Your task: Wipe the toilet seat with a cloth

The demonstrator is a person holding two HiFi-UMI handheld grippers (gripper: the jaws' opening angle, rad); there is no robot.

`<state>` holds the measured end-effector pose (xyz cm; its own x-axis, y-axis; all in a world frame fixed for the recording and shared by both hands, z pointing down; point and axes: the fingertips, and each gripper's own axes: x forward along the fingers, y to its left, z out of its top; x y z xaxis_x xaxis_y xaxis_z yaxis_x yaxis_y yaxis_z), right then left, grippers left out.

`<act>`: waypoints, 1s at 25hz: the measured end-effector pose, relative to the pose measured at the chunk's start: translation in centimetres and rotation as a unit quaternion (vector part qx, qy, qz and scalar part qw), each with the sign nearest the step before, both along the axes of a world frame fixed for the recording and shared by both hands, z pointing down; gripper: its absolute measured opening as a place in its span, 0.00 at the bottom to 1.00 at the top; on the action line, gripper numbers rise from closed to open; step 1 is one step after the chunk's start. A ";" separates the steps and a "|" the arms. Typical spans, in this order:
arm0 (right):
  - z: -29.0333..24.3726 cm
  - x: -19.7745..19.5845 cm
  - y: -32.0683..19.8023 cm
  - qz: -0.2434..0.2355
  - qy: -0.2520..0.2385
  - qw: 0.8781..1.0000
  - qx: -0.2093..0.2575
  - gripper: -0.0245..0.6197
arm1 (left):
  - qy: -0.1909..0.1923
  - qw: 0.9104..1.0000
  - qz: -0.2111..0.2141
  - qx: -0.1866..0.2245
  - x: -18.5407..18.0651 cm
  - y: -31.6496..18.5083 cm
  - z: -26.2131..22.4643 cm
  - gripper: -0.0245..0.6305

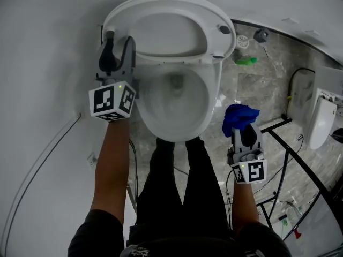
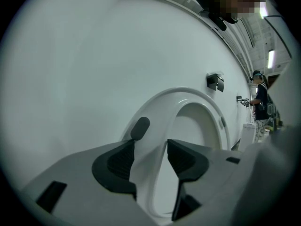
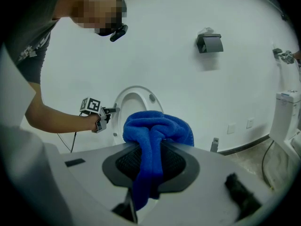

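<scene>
Left gripper point(image 2: 149, 157), jaws wide and empty, faces the raised toilet seat point(image 2: 188, 94) just ahead. Right gripper point(image 1: 245, 135) clamps the blue cloth point(image 1: 239, 116), with the bowl point(image 1: 210, 95) to its left.

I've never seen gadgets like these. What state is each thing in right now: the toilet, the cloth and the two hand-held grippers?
Toilet seat: raised, standing upright.
Toilet bowl: uncovered.
Blue cloth: bunched up, clamped, hanging between the jaws.
Right hand-held gripper: shut on the blue cloth.
Left hand-held gripper: jaws apart at the raised seat's edge; unclear whether the pads press it.
</scene>
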<state>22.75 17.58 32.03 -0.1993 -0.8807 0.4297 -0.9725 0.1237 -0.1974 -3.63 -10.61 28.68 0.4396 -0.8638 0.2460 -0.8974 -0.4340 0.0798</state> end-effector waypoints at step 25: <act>-8.2 -13.2 -16.8 -0.106 0.030 0.987 0.117 0.17 | 0.034 0.997 -0.018 -0.065 -5.5 11.8 -0.3 0.05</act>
